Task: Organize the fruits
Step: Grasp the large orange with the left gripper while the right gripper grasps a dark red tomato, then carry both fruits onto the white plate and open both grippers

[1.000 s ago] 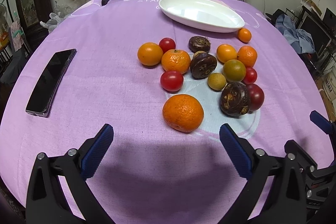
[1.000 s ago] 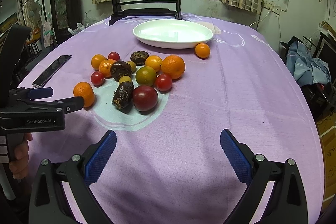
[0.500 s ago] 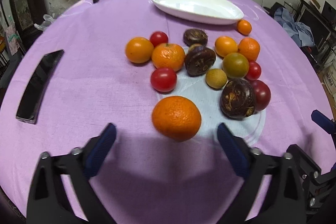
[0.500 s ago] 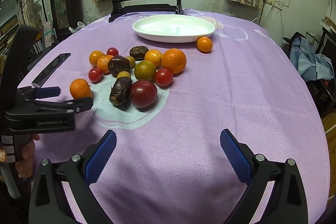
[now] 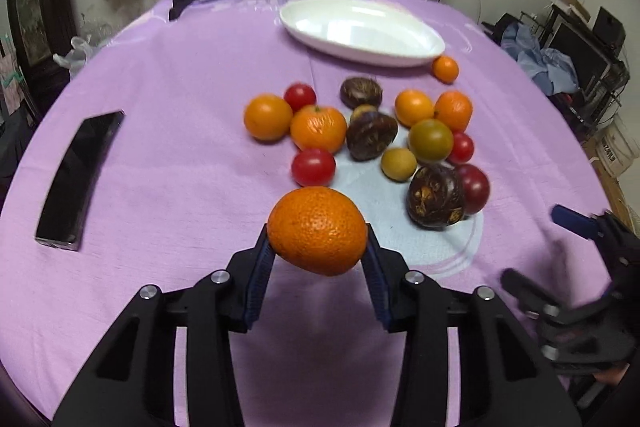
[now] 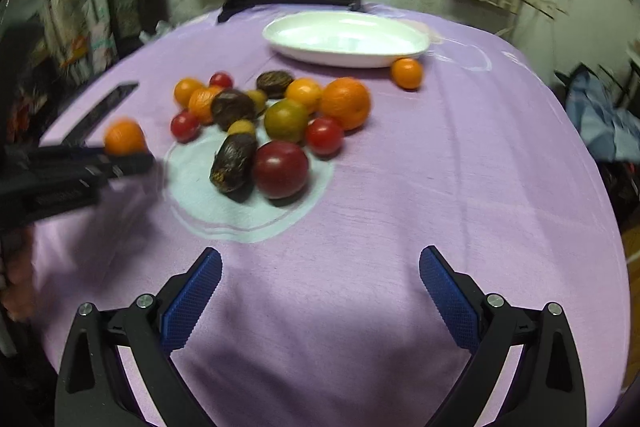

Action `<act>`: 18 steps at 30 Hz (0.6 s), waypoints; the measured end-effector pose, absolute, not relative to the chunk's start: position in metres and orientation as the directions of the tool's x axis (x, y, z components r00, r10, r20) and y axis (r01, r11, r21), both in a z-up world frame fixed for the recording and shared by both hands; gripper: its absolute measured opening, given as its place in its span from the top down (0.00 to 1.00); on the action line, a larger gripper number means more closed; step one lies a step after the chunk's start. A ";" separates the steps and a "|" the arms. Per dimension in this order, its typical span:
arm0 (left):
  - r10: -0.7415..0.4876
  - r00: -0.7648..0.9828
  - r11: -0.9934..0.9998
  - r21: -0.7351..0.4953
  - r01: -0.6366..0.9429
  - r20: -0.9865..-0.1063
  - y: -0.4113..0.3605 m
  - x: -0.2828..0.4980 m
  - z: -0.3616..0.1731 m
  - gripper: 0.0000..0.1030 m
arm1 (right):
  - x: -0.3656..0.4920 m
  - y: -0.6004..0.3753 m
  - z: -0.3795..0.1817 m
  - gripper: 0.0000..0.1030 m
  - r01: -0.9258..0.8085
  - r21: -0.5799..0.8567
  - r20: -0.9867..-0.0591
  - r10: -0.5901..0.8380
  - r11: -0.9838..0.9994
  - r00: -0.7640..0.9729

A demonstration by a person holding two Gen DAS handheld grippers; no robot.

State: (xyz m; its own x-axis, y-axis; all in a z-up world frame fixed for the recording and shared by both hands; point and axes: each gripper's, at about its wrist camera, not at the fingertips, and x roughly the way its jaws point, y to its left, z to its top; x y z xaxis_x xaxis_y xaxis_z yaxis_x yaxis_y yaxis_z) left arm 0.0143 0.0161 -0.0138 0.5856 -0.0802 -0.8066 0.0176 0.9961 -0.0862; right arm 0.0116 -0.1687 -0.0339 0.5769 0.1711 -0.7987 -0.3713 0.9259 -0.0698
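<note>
first orange in the grip, dish still bare

the round, pebbly-skinned orange (image 5: 317, 230) sits pinched between the blue pads of the left gripper (image 5: 318, 267), closed onto it and seemingly clear of the purple tablecloth (image 5: 180, 67). at 12 o'clock the white oval dish (image 5: 434, 45) holds nothing; the mixed fruit pile (image 5: 372, 135) lies between. the right gripper (image 6: 320, 291) is spread wide, holding nothing. nearly all sorting remains.

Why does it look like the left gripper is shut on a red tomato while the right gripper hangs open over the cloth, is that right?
Not quite. The left gripper is shut on an orange, not a red tomato; the left wrist view shows its pebbled orange skin between the blue pads. The red tomatoes lie on the purple tablecloth. The rest holds: the right gripper hangs open over the cloth.
</note>
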 end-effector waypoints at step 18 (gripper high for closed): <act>-0.100 0.595 0.994 -0.108 0.022 -0.798 0.034 0.009 -0.007 0.59 | 0.071 -0.129 -0.043 0.63 -0.437 -0.019 -0.828 0.231 0.899 0.512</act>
State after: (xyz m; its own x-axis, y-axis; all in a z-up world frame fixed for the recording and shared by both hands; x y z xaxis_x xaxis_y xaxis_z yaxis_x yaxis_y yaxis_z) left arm 0.0089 0.0341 -0.0074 0.5948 -0.1000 -0.7976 0.0219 0.9939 -0.1083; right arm 0.0715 -0.1287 -0.0430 0.5115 0.2314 -0.8275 -0.4374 0.8990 -0.0190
